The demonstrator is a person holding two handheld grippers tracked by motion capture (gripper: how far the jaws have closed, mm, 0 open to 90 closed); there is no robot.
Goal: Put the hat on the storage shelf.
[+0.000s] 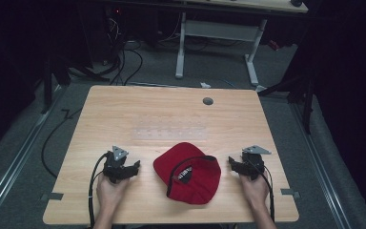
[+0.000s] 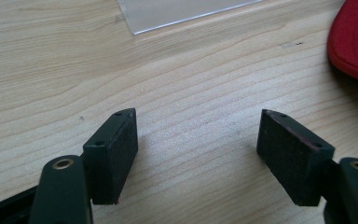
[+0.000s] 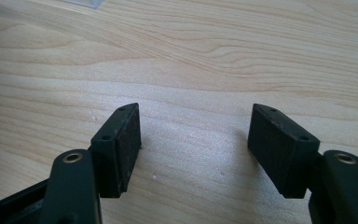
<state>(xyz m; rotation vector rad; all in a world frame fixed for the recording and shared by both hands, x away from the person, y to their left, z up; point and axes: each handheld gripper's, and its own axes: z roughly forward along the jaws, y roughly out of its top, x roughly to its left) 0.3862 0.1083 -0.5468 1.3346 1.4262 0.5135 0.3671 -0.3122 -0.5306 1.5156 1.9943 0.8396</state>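
A red cap (image 1: pixel 189 172) lies upside down on the wooden table (image 1: pixel 138 109), near the front edge, its dark inner band and label facing up. My left gripper (image 1: pixel 134 167) rests on the table to the cap's left, a short gap away. It is open, with bare wood between its pads (image 2: pixel 114 151). The cap's red edge (image 2: pixel 354 42) sits at the upper right of the left gripper view. My right gripper (image 1: pixel 231 163) rests to the cap's right, also open, with only wood grain between its fingers (image 3: pixel 121 144).
A clear plastic sheet (image 1: pixel 170 132) lies flat mid-table behind the cap, its corner (image 2: pixel 177 11) ahead of the left gripper. A grey cable hole (image 1: pixel 208 101) sits near the table's far edge. Cables and a white desk frame (image 1: pixel 217 43) stand on the floor beyond.
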